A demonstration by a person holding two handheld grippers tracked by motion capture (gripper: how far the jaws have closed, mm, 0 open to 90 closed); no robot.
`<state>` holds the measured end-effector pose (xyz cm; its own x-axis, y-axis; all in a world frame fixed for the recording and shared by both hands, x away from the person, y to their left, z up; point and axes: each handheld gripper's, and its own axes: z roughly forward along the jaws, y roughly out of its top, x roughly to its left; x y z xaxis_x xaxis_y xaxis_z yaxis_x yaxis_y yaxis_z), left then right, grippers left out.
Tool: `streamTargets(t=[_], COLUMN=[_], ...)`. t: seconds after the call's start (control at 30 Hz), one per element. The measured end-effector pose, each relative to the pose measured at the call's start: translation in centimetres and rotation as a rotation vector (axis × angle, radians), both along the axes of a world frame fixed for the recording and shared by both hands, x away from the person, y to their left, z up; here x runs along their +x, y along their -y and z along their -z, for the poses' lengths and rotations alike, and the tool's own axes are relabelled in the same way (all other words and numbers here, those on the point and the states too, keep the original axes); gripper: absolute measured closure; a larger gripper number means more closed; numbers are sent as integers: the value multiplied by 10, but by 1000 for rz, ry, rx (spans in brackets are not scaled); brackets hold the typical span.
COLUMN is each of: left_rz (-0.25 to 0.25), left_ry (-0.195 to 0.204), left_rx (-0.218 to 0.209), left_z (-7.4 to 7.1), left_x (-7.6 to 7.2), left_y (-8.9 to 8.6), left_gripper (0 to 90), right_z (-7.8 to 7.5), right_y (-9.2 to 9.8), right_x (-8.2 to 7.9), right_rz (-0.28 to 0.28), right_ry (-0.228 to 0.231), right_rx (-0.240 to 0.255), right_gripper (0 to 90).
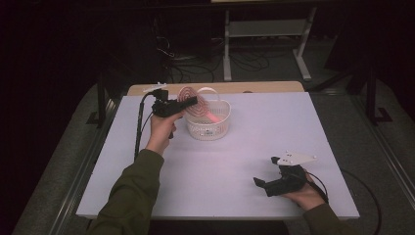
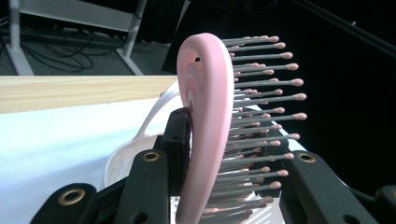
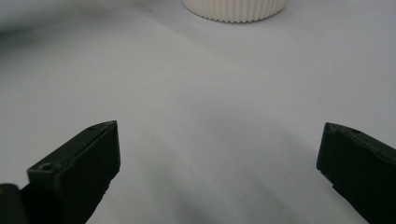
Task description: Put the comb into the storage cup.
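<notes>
The left gripper (image 1: 188,103) pinched a round pink hairbrush (image 2: 210,126) with thin bristles above the white ribbed basket (image 1: 208,128); the right gripper's (image 1: 264,177) jaws stood spread.

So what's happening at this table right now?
A person works a gripper in each hand. The left gripper is clamped on a pink hairbrush, holding it over a white basket near the far side of the white table. The right gripper rests near the front edge, jaws open and holding nothing.
</notes>
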<state>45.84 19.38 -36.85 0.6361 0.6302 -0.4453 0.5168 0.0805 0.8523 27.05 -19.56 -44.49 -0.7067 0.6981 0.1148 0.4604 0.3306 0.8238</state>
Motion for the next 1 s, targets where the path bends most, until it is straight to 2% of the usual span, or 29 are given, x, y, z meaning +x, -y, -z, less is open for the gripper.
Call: streamTargets(t=[0.13,0.33,0.53,0.7,1.0], left_rz=[1,3,4,-10,-29], left_ry=[-3,-6,-2,-5,-3], left_rx=[13,7,28,52,63], left_z=[3,3,4,7,11], left_x=[0,0,1,3,4], left_y=[0,0,-2,-6,-10], left_gripper=[642,641,627,614,583], right_z=[0,0,0,0,0], right_y=[0,0,0,0,0], right_x=[0,0,0,0,0], right_rz=[-2,-1,-1,-3,-4], right_ry=[3,1,3,4,2], right_rx=[0,0,1,2,4], right_gripper=[0,0,0,0,0])
